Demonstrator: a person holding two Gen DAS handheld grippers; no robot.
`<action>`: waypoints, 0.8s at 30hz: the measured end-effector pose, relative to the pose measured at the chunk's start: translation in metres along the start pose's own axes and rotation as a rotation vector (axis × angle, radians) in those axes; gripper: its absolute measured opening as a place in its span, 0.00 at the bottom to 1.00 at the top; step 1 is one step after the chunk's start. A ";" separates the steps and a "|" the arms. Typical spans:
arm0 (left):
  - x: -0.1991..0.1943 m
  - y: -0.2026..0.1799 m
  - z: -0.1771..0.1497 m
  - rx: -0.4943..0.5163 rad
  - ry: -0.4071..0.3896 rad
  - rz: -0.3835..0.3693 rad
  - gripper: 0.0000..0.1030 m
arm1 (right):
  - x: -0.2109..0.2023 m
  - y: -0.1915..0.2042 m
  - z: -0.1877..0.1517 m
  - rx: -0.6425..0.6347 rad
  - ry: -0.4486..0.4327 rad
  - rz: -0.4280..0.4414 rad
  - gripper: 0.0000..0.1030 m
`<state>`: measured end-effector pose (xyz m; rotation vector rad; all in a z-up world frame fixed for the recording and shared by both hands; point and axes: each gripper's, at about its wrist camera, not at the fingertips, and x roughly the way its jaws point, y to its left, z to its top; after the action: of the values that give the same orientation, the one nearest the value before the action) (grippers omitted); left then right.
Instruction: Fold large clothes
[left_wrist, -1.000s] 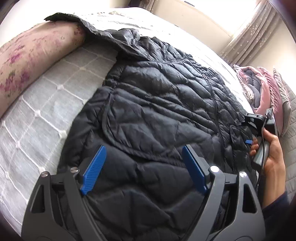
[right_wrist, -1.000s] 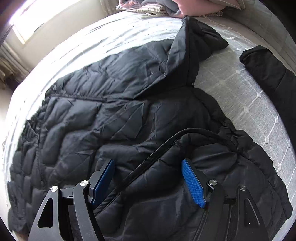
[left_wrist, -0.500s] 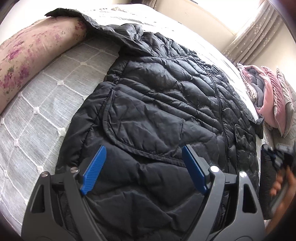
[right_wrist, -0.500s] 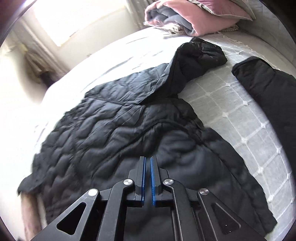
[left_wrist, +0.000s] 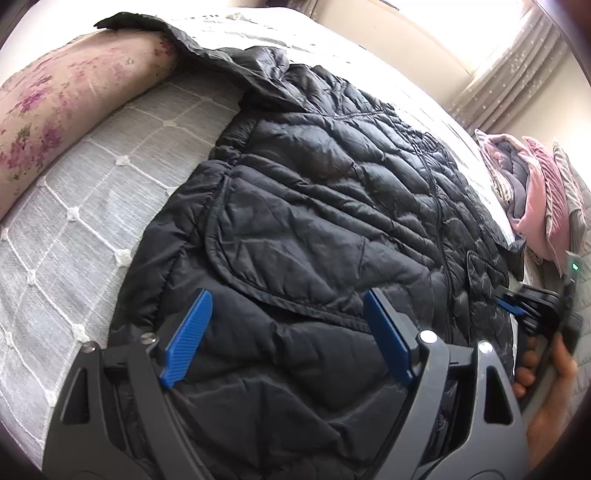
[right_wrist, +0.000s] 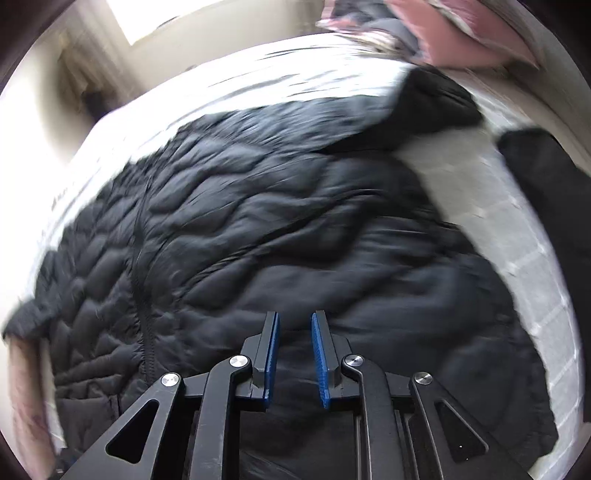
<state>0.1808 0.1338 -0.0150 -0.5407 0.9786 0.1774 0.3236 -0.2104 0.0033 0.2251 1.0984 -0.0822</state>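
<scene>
A black quilted puffer jacket (left_wrist: 332, 206) lies spread on the bed, one sleeve folded across its front. My left gripper (left_wrist: 287, 295) hovers just over that folded part, open wide, with only fabric below its blue pads. My right gripper (right_wrist: 295, 315) is above the jacket (right_wrist: 258, 221) near its lower half, and this view is blurred. Its jaws are opening with a narrow gap, and nothing is pinched between them. In the left wrist view the right gripper (left_wrist: 517, 310) sits at the jacket's right edge, held by a hand (left_wrist: 546, 373).
The grey quilted bedspread (left_wrist: 74, 229) shows left of the jacket, with a floral bolster pillow (left_wrist: 66, 96) beyond it. Pink and grey bedding (left_wrist: 535, 192) is piled at the far right. Another black garment (right_wrist: 546, 177) lies at the right edge. A curtained window (left_wrist: 517, 74) is behind.
The right gripper went from wide open over a sleeve edge to shut, then parted slightly, while swinging and rolling across the jacket. The left gripper stayed put, open.
</scene>
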 end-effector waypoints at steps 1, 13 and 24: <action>0.000 0.002 0.001 -0.003 0.005 -0.003 0.82 | 0.008 0.017 -0.001 -0.040 0.010 -0.007 0.21; -0.001 0.014 0.007 -0.051 0.028 -0.043 0.82 | 0.044 0.096 -0.015 -0.264 -0.050 -0.213 0.74; -0.001 0.017 0.007 -0.057 0.042 -0.050 0.82 | -0.037 0.034 -0.030 -0.053 -0.207 -0.068 0.04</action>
<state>0.1788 0.1516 -0.0167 -0.6224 1.0019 0.1503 0.2869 -0.1722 0.0279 0.1282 0.9007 -0.1339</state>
